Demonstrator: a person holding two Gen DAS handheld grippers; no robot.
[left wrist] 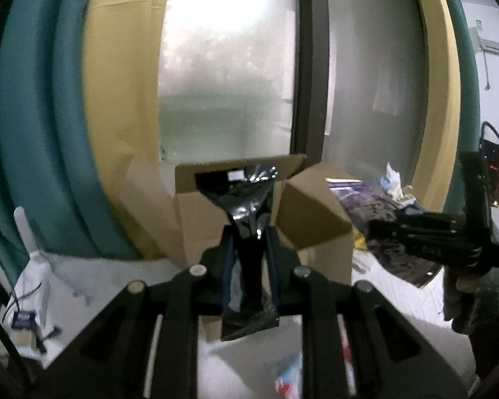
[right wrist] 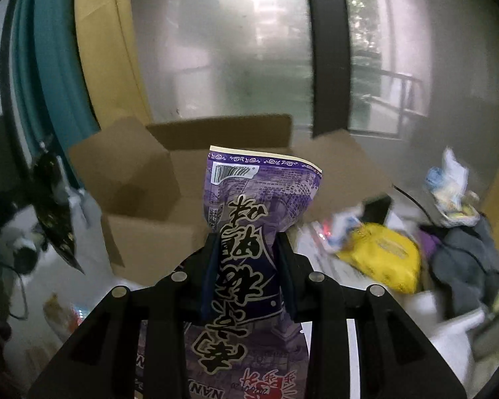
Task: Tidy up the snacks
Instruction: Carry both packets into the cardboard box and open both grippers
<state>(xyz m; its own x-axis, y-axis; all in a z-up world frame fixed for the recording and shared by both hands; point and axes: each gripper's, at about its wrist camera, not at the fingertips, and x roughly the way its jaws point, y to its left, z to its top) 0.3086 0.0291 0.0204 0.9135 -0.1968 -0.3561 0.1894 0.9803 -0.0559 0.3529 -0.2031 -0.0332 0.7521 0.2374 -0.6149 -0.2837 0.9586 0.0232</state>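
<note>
The left gripper (left wrist: 249, 249) is clamped on a black bag (left wrist: 246, 206); the bag is pinched at its middle between the fingers, its top fanning out ahead and its lower end hanging below them. Just beyond the bag stands an open box (left wrist: 312, 219). To its right, the right gripper (right wrist: 248, 259) is closed on a purple bag (right wrist: 246, 232), which rises upright between the fingers with the same box behind it. Right of this gripper, a yellow pack (right wrist: 382, 256) lies among loose snacks.
</note>
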